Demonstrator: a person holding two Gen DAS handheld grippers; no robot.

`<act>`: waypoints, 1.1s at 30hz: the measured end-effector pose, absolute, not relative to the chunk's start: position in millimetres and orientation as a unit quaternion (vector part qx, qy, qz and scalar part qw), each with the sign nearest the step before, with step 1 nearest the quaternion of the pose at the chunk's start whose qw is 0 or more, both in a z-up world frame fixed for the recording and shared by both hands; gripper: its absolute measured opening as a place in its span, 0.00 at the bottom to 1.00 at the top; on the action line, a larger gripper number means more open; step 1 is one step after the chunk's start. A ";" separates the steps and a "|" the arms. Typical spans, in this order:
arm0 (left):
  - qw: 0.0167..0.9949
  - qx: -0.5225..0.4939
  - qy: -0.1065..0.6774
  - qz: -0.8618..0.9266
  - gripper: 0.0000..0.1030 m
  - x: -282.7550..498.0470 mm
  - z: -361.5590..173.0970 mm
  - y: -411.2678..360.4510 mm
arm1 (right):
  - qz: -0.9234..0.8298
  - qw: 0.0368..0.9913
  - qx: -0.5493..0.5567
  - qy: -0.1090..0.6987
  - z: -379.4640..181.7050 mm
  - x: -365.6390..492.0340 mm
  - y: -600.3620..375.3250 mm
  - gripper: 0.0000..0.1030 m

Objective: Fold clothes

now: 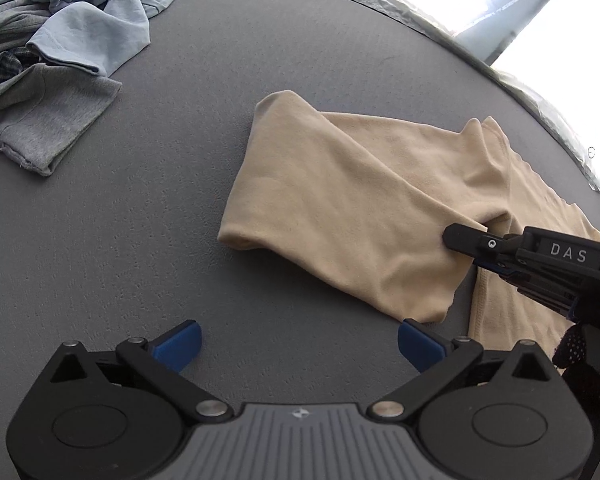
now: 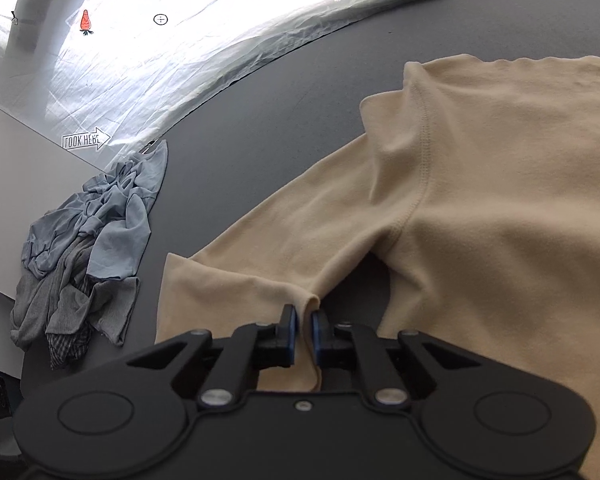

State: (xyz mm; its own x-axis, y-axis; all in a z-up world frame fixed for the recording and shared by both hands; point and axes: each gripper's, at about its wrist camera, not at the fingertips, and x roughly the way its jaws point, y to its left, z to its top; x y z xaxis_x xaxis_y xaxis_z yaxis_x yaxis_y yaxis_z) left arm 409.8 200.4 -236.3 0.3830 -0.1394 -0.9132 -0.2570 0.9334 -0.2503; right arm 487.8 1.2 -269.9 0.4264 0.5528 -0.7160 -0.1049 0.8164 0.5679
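Fig.: I have the R gripper [image 2: 304, 330] clenched on the lower edge of the beige shirt's [image 2: 500, 220] sleeve [image 2: 268, 256], spread on the grey table [image 1: 140, 200], prob. to fold it inward. L gripper [image 1: 299, 343] hangs released, nothing betw. its pads; laundry pile [image 1: 60, 48] waits apart.

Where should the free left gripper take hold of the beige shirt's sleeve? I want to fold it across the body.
Probably the sleeve's cuff end, from the bare table side: that edge lies flat and clear, while the right gripper already pinches the underarm fold. The left gripper is open.
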 end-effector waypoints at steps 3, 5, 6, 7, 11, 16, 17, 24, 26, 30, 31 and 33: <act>0.811 -0.176 0.557 0.039 1.00 411.2 -236.1 199.5 | 0.185 0.813 0.239 0.497 -267.8 481.1 -3.5 0.03; 0.811 -0.169 0.558 0.041 1.00 411.8 -236.5 197.4 | 0.177 0.814 0.242 0.498 -267.1 476.2 -6.6 0.03; 0.812 -0.165 0.559 0.042 1.00 412.0 -236.6 196.1 | 0.174 0.815 0.243 0.497 -266.6 473.7 -8.4 0.03; 0.812 -0.160 0.559 0.043 1.00 412.2 -236.8 194.9 | 0.172 0.816 0.245 0.495 -265.8 471.1 -10.6 0.03; 0.815 -0.145 0.559 0.047 1.00 412.0 -237.8 191.0 | 0.166 0.819 0.255 0.486 -261.5 464.3 -17.7 0.03; 0.819 -0.145 0.553 0.046 1.00 407.6 -237.8 190.7 | 0.159 0.817 0.284 0.475 -256.5 459.3 -28.5 0.03; 0.820 -0.147 0.551 0.046 1.00 407.1 -237.6 190.7 | 0.157 0.818 0.284 0.475 -255.7 458.2 -29.9 0.03; 0.825 -0.145 0.545 0.044 1.00 403.2 -236.1 187.9 | 0.124 0.830 0.292 0.459 -248.6 446.8 -53.4 0.03; 0.827 -0.132 0.545 0.043 1.00 402.3 -236.3 184.5 | 0.096 0.840 0.290 0.448 -245.5 442.7 -65.8 0.03; 0.830 -0.105 0.546 0.043 1.00 400.1 -237.0 177.6 | 0.026 0.865 0.274 0.419 -236.3 433.5 -92.0 0.03; 0.830 -0.101 0.547 0.043 1.00 400.0 -237.2 176.6 | 0.008 0.872 0.266 0.411 -233.3 431.6 -97.5 0.03; 0.830 -0.092 0.549 0.045 1.00 399.9 -237.6 174.1 | -0.026 0.880 0.249 0.403 -230.3 429.8 -107.5 0.03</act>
